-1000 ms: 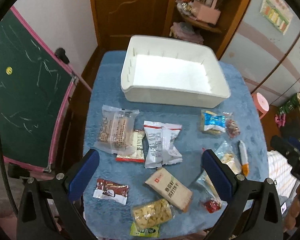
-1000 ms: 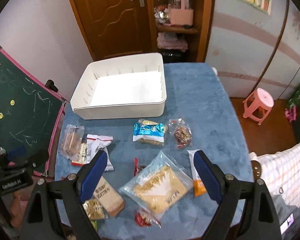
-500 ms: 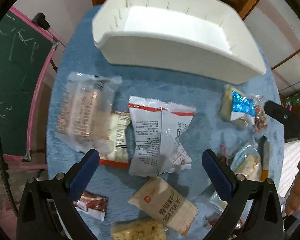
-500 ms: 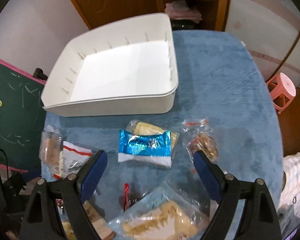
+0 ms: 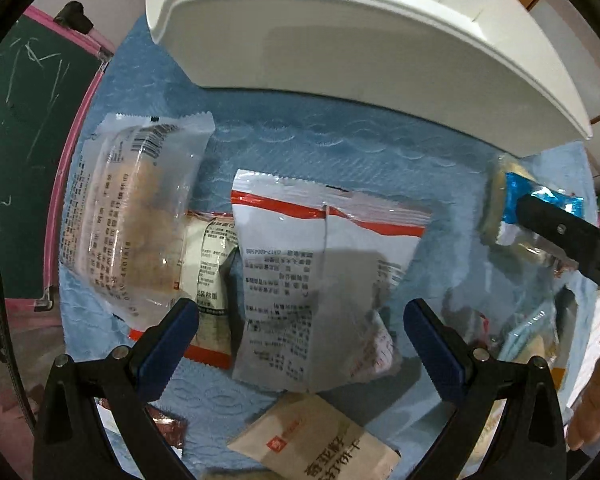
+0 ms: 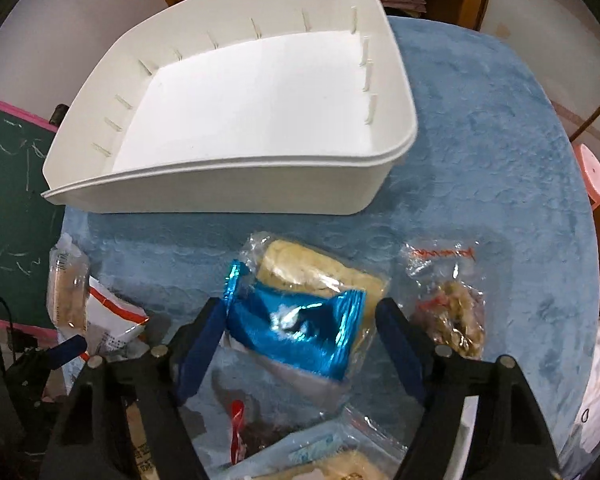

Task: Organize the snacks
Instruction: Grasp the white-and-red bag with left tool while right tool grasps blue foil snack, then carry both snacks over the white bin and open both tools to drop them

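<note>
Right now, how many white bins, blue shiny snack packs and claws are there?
White bin: 1
Blue shiny snack pack: 1
Claws: 2, the left claw, open, and the right claw, closing with the blue pack between its fingers
Total: 4

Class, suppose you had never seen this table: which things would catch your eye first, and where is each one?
First, the big empty white bin at the far side of the blue tablecloth. Next, the shiny blue snack pack just in front of it, lying between the fingers of the right gripper, whose jaws are closing. To its left, the left gripper hangs open over a white packet with red stripes.
</note>
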Available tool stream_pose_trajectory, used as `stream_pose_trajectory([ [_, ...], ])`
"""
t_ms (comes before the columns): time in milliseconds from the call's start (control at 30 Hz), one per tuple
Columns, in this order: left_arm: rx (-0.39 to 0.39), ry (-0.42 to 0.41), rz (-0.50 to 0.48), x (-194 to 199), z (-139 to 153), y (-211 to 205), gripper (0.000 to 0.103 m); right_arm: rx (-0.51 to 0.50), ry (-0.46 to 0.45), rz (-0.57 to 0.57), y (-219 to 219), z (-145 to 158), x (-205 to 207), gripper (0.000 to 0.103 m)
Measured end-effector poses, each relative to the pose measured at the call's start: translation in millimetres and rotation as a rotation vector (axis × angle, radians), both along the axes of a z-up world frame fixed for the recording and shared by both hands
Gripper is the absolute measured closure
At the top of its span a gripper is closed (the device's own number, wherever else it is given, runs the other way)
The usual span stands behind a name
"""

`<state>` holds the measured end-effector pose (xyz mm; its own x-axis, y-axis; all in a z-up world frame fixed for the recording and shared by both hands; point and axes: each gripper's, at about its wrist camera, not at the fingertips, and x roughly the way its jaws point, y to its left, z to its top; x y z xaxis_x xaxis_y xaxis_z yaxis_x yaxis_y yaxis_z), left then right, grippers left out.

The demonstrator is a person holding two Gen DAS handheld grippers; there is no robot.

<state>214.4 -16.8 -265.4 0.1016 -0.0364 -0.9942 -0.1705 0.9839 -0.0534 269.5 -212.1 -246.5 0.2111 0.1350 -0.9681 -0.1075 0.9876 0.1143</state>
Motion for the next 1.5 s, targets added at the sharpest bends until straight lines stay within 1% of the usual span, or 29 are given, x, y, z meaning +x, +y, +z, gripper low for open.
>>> stream_pose_trajectory([
  [33, 0.001, 0.004, 0.006, 1.5, -2.2, -1.4, 0.001, -0.012, -0.006, 0.009, 2.0, 0.0, 0.6, 0.028],
  [67, 0.003, 0.006, 0.011, 2.5, -4.2, -1.5, 0.001, -0.025, -0.012, 0.015, 3.4, 0.6, 0.5, 0.032],
  [100, 0.007, 0.008, 0.017, 5.5, -7.2, -2.7, 0.001, -0.039, -0.02, 0.02, 4.0, 1.2, 1.5, 0.041],
  [167, 0.017, 0.009, 0.019, 8.8, -10.4, -4.9, 0.001, -0.079, -0.037, 0.026, 5.4, 3.4, 2.4, 0.051],
  [200, 0.019, 0.009, 0.016, 11.6, -12.0, -5.1, 0.001, -0.078, -0.039, 0.027, 3.8, 5.1, 2.4, 0.053],
  [233, 0.026, 0.008, 0.014, 11.9, -13.2, -6.8, 0.002, -0.075, -0.037, 0.026, 2.1, 6.2, 2.7, 0.054],
  [267, 0.035, 0.009, 0.011, 10.9, -14.1, -6.9, 0.008, -0.077, -0.035, 0.026, 1.0, 6.5, 2.7, 0.056],
  [300, 0.04, 0.011, 0.006, 9.9, -13.9, -6.1, 0.012, -0.078, -0.036, 0.027, -0.1, 7.6, 1.9, 0.058],
  [333, 0.04, 0.01, 0.0, 7.8, -12.5, -7.0, 0.014, -0.08, -0.041, 0.027, -1.0, 9.5, 0.7, 0.059],
  [367, 0.04, 0.001, -0.005, 5.8, -11.7, -9.8, 0.022, -0.086, -0.045, 0.027, -1.4, 11.5, -0.8, 0.06],
  [400, 0.045, -0.009, -0.011, 5.3, -10.0, -12.2, 0.033, -0.09, -0.05, 0.028, -1.7, 13.5, -2.4, 0.06],
  [433, 0.051, -0.016, -0.021, 4.9, -8.5, -14.1, 0.039, -0.089, -0.058, 0.027, -4.0, 17.3, -5.3, 0.06],
  [500, 0.043, -0.016, -0.035, 4.0, -7.9, -13.8, 0.043, -0.085, -0.07, 0.017, -6.5, 24.0, -9.5, 0.06],
  [567, 0.04, -0.013, -0.039, 1.9, -7.6, -13.8, 0.045, -0.074, -0.08, 0.006, -9.7, 30.5, -13.8, 0.061],
  [667, 0.039, -0.027, -0.05, -2.1, 6.2, -6.4, 0.046, -0.064, -0.101, -0.007, -12.0, 41.7, -20.9, 0.061],
  [833, 0.023, -0.082, -0.101, -14.1, 48.0, -4.7, 0.046, -0.045, -0.137, -0.016, -11.1, 66.2, -36.4, 0.061],
  [1000, -0.001, -0.185, -0.161, -20.6, 110.3, -4.6, 0.046, -0.017, -0.184, 0.003, -0.7, 96.5, -48.8, 0.061],
  [1133, -0.001, -0.291, -0.188, -11.4, 165.3, 2.9, 0.046, 0.016, -0.249, 0.034, 8.4, 135.8, -54.3, 0.061],
  [1200, 0.013, -0.356, -0.201, -5.2, 193.6, 5.9, 0.045, 0.025, -0.288, 0.045, 11.0, 154.8, -52.2, 0.06],
  [1267, 0.023, -0.427, -0.216, 4.7, 223.1, 5.2, 0.045, 0.032, -0.342, 0.056, 13.4, 180.4, -45.0, 0.06],
  [1333, 0.032, -0.476, -0.221, 16.0, 243.0, 5.1, 0.045, 0.037, -0.385, 0.061, 15.5, 201.1, -33.9, 0.06],
  [1400, 0.047, -0.521, -0.219, 31.1, 258.7, 4.4, 0.045, 0.041, -0.416, 0.06, 17.6, 215.9, -22.7, 0.06],
  [1500, 0.064, -0.557, -0.21, 56.6, 269.4, 3.0, 0.045, 0.029, -0.461, 0.05, 21.2, 230.1, -0.7, 0.06],
])
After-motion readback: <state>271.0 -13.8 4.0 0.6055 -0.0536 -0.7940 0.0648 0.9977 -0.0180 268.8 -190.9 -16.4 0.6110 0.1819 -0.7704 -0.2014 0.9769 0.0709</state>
